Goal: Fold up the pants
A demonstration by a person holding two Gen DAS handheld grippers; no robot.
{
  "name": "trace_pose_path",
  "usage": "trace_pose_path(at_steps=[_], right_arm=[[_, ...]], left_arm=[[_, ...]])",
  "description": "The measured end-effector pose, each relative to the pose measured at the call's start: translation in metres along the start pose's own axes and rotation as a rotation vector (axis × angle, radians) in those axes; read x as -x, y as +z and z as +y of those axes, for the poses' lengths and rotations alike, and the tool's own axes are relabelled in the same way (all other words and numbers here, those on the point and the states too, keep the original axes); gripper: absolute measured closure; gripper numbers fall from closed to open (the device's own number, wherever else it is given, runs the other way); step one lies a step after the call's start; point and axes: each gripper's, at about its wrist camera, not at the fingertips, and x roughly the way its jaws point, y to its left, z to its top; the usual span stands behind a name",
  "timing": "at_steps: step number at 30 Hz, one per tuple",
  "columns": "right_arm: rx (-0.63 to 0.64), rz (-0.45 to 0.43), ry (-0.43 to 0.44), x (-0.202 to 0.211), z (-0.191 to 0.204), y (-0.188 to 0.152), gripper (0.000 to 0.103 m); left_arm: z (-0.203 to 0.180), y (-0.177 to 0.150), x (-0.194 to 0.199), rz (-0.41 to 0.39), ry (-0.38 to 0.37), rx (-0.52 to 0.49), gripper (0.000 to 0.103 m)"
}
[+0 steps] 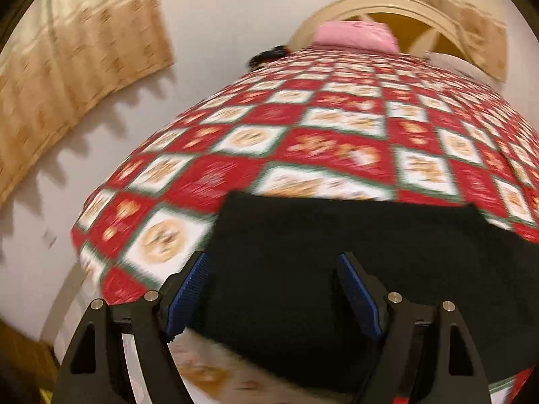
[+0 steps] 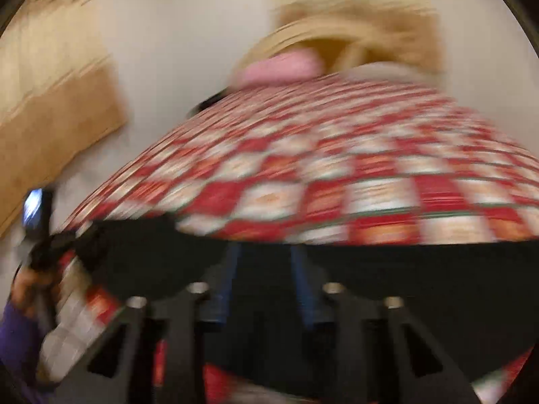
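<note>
Black pants (image 1: 353,269) lie flat on the near part of a bed, on a red, white and green checked bedspread (image 1: 337,128); their far edge runs straight from left to right. The left gripper (image 1: 273,289) hovers over the near left part of the cloth, its blue-padded fingers (image 1: 188,289) spread wide with nothing pinched between them. The right gripper (image 2: 266,282), seen through heavy blur, shows fingers set narrowly apart over the dark fabric; whether they pinch any cloth cannot be told. A hand (image 2: 30,282) with a purple sleeve appears at the near left in the right wrist view. A pink pillow (image 1: 353,35) rests at the far end against an arched headboard (image 1: 387,6).
</note>
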Motion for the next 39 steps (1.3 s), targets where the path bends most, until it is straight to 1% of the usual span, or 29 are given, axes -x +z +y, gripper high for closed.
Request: trace_pose_path(at_steps=[1, 4, 6, 7, 8, 9, 10, 12, 13, 16, 18, 19, 20, 21, 22, 23, 24, 26, 27, 28, 29, 30, 31, 32, 34, 35, 36, 38, 39], right_arm=[[0.055, 0.04, 0.065, -0.019, 0.024, -0.002, 0.073], [0.203, 0.12, 0.184, -0.057, 0.085, -0.018, 0.073], [0.268, 0.162, 0.238, -0.08, 0.119, -0.029, 0.073], [0.264, 0.241, 0.342, -0.107, 0.142, -0.043, 0.073], [0.264, 0.241, 0.342, -0.107, 0.142, -0.043, 0.069], [0.282, 0.21, 0.327, -0.109, 0.147, -0.048, 0.067], [0.311, 0.171, 0.309, -0.107, 0.151, -0.05, 0.064], [0.358, 0.157, 0.295, -0.107, 0.159, -0.055, 0.05], [0.365, 0.16, 0.305, -0.107, 0.16, -0.054, 0.047], [0.381, 0.162, 0.311, -0.101, 0.162, -0.053, 0.047], [0.328, 0.15, 0.375, -0.095, 0.157, -0.046, 0.047], [0.288, 0.139, 0.426, -0.089, 0.157, -0.042, 0.047], [0.288, 0.139, 0.426, -0.089, 0.157, -0.042, 0.047], [0.292, 0.145, 0.416, -0.091, 0.16, -0.042, 0.047], [0.303, 0.165, 0.383, -0.095, 0.163, -0.043, 0.047], [0.302, 0.175, 0.367, -0.097, 0.163, -0.042, 0.047], [0.277, 0.175, 0.359, -0.095, 0.157, -0.039, 0.047], [0.201, 0.136, 0.358, -0.078, 0.139, -0.027, 0.047], [0.161, 0.097, 0.338, -0.064, 0.125, -0.019, 0.045], [0.125, 0.046, 0.298, -0.048, 0.108, -0.011, 0.043], [0.1, 0.004, 0.251, -0.034, 0.094, -0.005, 0.034], [0.068, -0.048, 0.183, -0.016, 0.074, 0.0, 0.025], [0.034, -0.095, 0.106, 0.002, 0.055, 0.002, 0.022], [-0.003, -0.144, 0.012, 0.022, 0.032, 0.003, 0.018], [-0.074, -0.214, -0.177, 0.058, -0.012, 0.003, 0.017], [-0.122, -0.247, -0.298, 0.08, -0.041, -0.001, 0.017], [-0.154, -0.266, -0.376, 0.09, -0.06, 0.001, 0.017], [-0.228, -0.301, -0.603, 0.125, -0.104, -0.009, 0.017], [-0.262, -0.309, -0.682, 0.136, -0.12, -0.012, 0.017]], left_arm=[[0.007, -0.003, -0.005, 0.016, 0.018, 0.006, 0.023], [0.019, -0.011, -0.021, 0.032, 0.053, 0.011, 0.023], [0.029, -0.013, -0.029, 0.022, -0.001, 0.054, 0.021], [0.033, -0.012, -0.033, 0.021, -0.021, 0.072, 0.018], [0.037, -0.011, -0.038, 0.022, -0.024, 0.083, 0.009], [0.041, -0.01, -0.04, 0.02, -0.02, 0.088, 0.005], [0.044, -0.009, -0.044, 0.021, -0.035, 0.091, 0.004], [0.047, -0.005, -0.048, 0.019, -0.061, 0.072, 0.004], [0.048, -0.004, -0.047, 0.017, -0.064, 0.061, 0.003], [0.049, 0.009, -0.048, 0.007, -0.013, 0.039, 0.003], [0.05, 0.019, -0.046, 0.014, 0.033, 0.027, 0.003], [0.049, 0.023, -0.042, 0.015, 0.033, 0.022, 0.003], [0.048, 0.026, -0.037, 0.01, 0.038, 0.022, 0.003], [0.045, 0.028, -0.029, -0.009, 0.064, 0.013, 0.003], [0.042, 0.03, -0.023, -0.029, 0.088, -0.002, 0.003], [0.035, 0.032, -0.011, -0.08, 0.147, -0.035, 0.003], [0.03, 0.034, -0.002, -0.117, 0.192, -0.055, 0.003], [0.026, 0.037, 0.011, -0.156, 0.227, -0.052, 0.003], [0.025, 0.038, 0.016, -0.164, 0.207, -0.032, 0.003], [0.023, 0.039, 0.022, -0.171, 0.154, -0.004, 0.003], [0.017, 0.039, 0.028, -0.175, 0.066, 0.018, 0.003], [0.011, 0.039, 0.032, -0.172, -0.002, 0.019, 0.003], [0.0, 0.038, 0.036, -0.165, -0.069, 0.005, 0.003], [-0.015, 0.036, 0.039, -0.162, -0.128, -0.025, 0.003], [-0.043, 0.03, 0.045, -0.168, -0.192, -0.083, 0.003], [-0.061, 0.027, 0.047, -0.169, -0.223, -0.125, 0.003], [-0.073, 0.025, 0.048, -0.168, -0.236, -0.146, 0.003], [-0.101, 0.019, 0.048, -0.156, -0.268, -0.198, 0.003], [-0.11, 0.017, 0.05, -0.152, -0.279, -0.209, 0.003]])
